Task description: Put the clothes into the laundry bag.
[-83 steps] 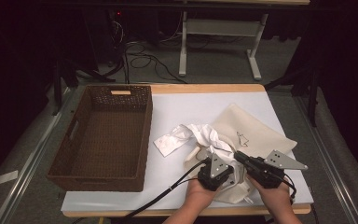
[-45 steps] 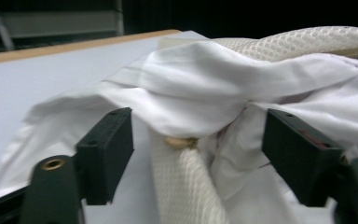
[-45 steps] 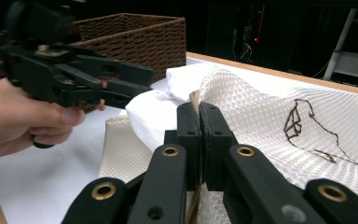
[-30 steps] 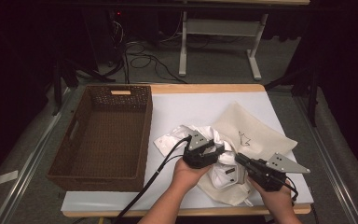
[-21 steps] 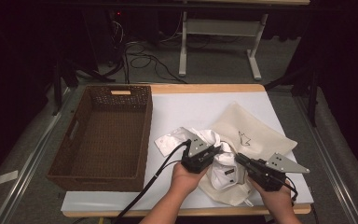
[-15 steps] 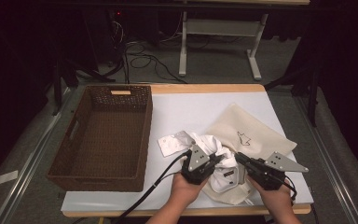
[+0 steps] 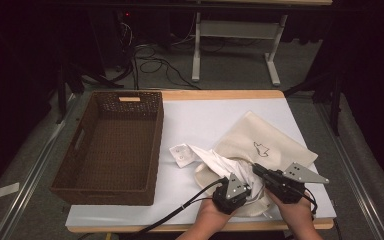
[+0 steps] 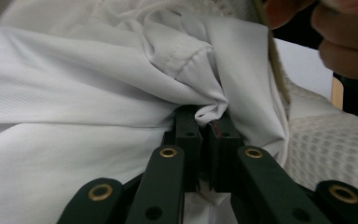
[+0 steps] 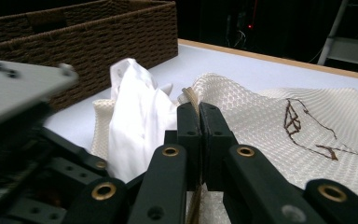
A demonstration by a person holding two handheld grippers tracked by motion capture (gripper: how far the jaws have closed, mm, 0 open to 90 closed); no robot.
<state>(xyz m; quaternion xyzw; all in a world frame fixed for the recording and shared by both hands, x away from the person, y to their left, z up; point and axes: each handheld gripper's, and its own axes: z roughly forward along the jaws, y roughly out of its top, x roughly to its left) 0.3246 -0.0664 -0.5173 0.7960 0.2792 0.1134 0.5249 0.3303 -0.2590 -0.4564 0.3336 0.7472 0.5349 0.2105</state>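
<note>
The white garment (image 7: 215,162) lies half inside the cream mesh bag (image 7: 275,145) at the table's five o'clock. The right gripper (image 9: 198,112) pinches the bag's rim; the left gripper (image 8: 205,128), jaws just closed, clamps a garment fold. Next: push it deeper. No readable writing, only a brown sketch-like logo (image 7: 261,148).

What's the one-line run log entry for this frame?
left gripper: just closed, shut on white garment | right gripper: shut on mesh bag rim | garment partly in bag | basket: beside, untouched
</note>
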